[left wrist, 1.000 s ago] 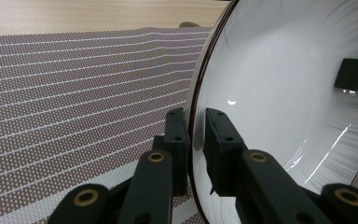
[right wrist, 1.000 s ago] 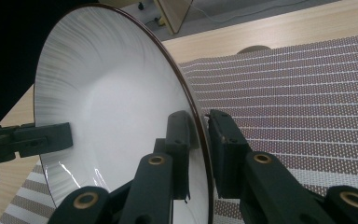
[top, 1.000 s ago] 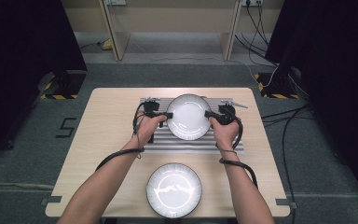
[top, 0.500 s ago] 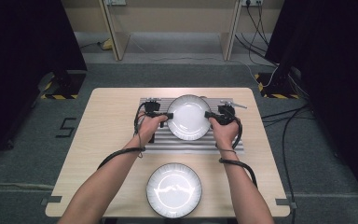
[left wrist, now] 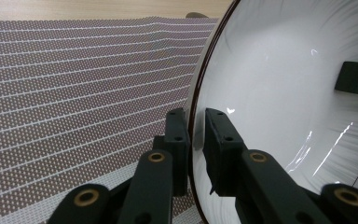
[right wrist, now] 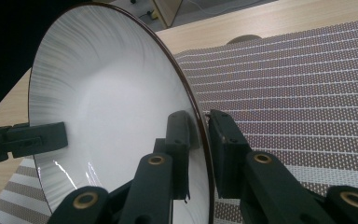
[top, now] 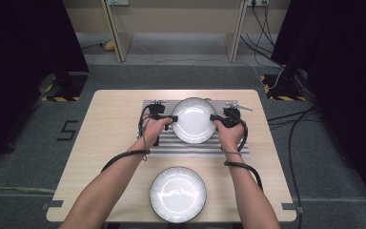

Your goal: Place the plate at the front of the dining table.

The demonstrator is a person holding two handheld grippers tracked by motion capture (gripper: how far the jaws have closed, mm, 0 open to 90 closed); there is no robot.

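**Two-handed plate carry: keep both rims level**

The upper plate (top: 193, 119) sits over the striped mat (top: 162, 145), the left tongs (top: 170, 119) clamped on its left rim and the right tongs (top: 214, 118) clamped on its right rim. Move both hands together (any twist could lever the rim free). A second plate (top: 177, 194) waits near the tabletop (top: 109, 109) edge.

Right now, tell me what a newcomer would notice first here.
First, the white plate over the striped mat, pinched at its opposite rims by the left tongs and the right tongs. Then a second plate lying flat near the table's front edge, between the person's forearms.
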